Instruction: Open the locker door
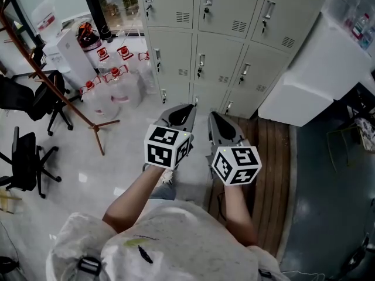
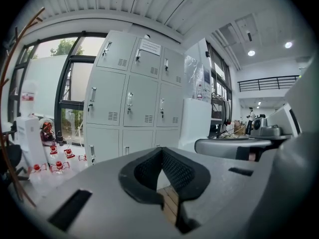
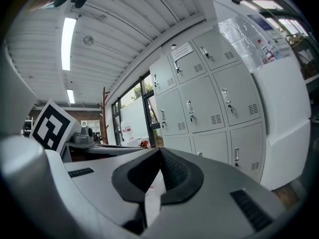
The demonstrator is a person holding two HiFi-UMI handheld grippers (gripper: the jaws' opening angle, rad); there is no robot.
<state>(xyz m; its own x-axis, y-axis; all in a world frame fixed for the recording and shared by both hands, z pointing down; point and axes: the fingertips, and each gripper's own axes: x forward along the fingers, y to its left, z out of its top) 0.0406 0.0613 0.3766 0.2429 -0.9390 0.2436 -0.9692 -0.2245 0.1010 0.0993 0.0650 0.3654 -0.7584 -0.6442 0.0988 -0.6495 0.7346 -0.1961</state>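
Note:
A bank of pale grey lockers [image 1: 225, 40] stands ahead, every door closed, each with a small metal handle [image 1: 201, 63]. Both grippers hover in mid-air short of it, side by side and apart from the doors. My left gripper [image 1: 187, 109] is shut with nothing between its fingertips; in the left gripper view its tips [image 2: 162, 151] meet in front of the lockers [image 2: 134, 103]. My right gripper [image 1: 214, 117] is shut and empty too, and in the right gripper view it [image 3: 160, 151] points toward the lockers [image 3: 209, 103].
A large white box [image 1: 313, 78] juts out to the right of the lockers. Wooden planks [image 1: 272, 157] lie below it. Red-capped water jugs [image 1: 114, 75] crowd the floor at left, beside a wooden coat stand [image 1: 88, 119] and black office chairs [image 1: 26, 160].

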